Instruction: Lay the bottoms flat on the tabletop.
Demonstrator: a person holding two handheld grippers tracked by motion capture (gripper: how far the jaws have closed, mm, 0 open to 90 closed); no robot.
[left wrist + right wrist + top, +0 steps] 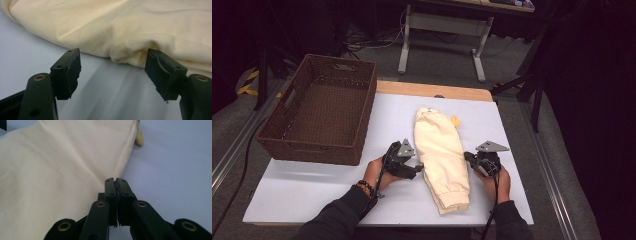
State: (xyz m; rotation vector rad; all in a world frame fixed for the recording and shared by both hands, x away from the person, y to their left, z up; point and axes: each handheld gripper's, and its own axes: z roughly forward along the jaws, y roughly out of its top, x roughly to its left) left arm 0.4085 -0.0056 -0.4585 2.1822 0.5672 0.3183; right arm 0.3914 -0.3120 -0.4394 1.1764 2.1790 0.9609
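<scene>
A cream folded garment (pixel 442 150) lies lengthwise on the white table (pixel 312 192). My left gripper (pixel 418 167) sits at the garment's left edge, low over the table. In the left gripper view the left gripper (pixel 112 67) is open, and a bulging fold of the garment (pixel 125 25) lies just beyond its tips, with nothing between the pads. My right gripper (pixel 468 159) is at the garment's right edge. In the right gripper view the right gripper (pixel 115 180) is shut, its tips at the edge of the garment (pixel 57 170). Whether cloth is pinched there I cannot tell.
A brown wicker basket (pixel 312 150) stands hollow at the table's back left. A small yellow piece (pixel 455 120) pokes out by the garment's far right edge. Bare table surface lies in front of the basket and right of the garment. A desk frame stands beyond the table.
</scene>
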